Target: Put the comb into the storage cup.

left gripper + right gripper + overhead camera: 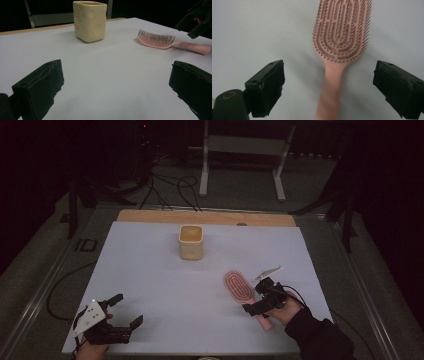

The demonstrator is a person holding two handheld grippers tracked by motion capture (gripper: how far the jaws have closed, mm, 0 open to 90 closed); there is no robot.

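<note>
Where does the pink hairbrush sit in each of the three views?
High view: the pink hairbrush lies right of centre on the white table cover, its handle under the right gripper.
Left gripper view: upper right, bristles up, handle pointing right.
Right gripper view: centre, head at top, handle running down between the open jaws.
Shared landmark: the white table cover; the yellow cup also shows in the high and left gripper views.

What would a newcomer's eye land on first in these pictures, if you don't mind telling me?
Most likely the pink hairbrush, lying bristles up on the white table cover at the right, with the right claw open above its handle. Next comes the cream-yellow cup, standing upright near the far middle. The left claw waits open at the near left corner.
</note>
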